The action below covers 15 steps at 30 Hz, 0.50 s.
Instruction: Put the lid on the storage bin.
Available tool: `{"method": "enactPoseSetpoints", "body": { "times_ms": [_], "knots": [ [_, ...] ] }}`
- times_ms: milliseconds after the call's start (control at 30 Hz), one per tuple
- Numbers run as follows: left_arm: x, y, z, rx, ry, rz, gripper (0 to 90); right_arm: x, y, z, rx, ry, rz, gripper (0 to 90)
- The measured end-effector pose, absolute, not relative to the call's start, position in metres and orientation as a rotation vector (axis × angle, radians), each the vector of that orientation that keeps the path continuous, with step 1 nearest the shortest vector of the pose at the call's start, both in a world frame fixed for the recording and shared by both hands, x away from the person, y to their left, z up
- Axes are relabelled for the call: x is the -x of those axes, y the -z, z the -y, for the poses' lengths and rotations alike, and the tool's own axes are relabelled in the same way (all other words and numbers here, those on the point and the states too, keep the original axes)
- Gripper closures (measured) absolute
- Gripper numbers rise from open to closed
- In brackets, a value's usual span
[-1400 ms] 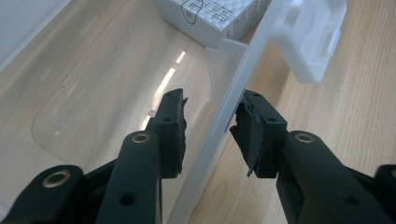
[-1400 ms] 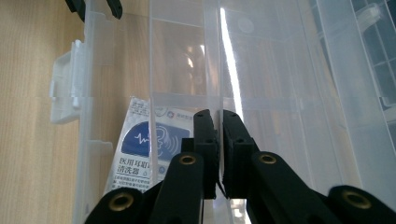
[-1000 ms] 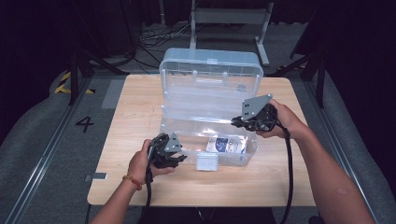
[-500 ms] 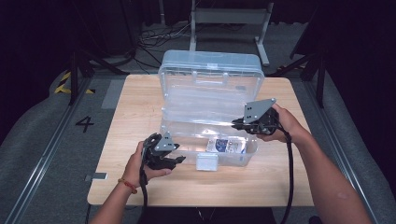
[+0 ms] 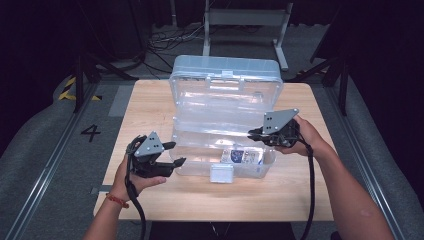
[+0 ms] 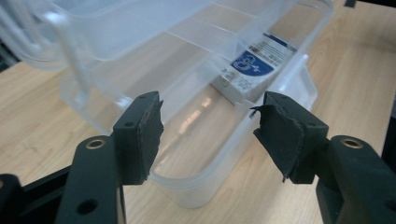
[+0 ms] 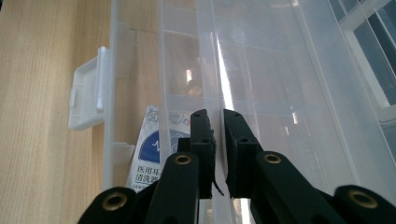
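Dark room, grey floor (image 5: 60, 150)

clear glossy plastic storage box (image 5: 225, 105) with smooth walls, pale matt wood-grain worktop (image 5: 150, 105), printed paper-faced packet (image 5: 243, 156), matt black gripper (image 6: 208, 135) with rough-edged rubbery pads (image 6: 275, 135), brass-coloured metal rivets

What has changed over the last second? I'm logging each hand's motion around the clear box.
The left gripper slid right, up to the clear box's front left corner, jaws open. The right gripper dropped slightly onto the inner tray edge, jaws nearly closed around it. The box, its open lid and the packet inside stayed put.
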<state>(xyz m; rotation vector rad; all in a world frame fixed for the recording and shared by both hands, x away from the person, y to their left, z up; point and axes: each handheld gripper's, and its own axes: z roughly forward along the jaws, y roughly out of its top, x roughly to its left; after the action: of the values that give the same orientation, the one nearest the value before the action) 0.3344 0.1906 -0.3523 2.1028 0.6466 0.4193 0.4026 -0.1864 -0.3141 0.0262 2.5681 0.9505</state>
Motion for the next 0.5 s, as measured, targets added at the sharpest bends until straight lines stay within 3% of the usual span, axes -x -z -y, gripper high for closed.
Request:
{"method": "enactPoseSetpoints", "body": {
  "times_ms": [267, 500],
  "knots": [
    [-0.350, 0.345, -0.211, -2.032, -0.440, -0.720, 39.4, -0.400, 0.316, 0.187, -0.034, -0.950, -2.556, 83.2],
    [-0.377, 0.337, -0.230, -1.930, -0.421, -0.765, 53.1, -0.399, 0.318, 0.187, -0.033, -0.966, -2.543, 82.8]
  ]
}}
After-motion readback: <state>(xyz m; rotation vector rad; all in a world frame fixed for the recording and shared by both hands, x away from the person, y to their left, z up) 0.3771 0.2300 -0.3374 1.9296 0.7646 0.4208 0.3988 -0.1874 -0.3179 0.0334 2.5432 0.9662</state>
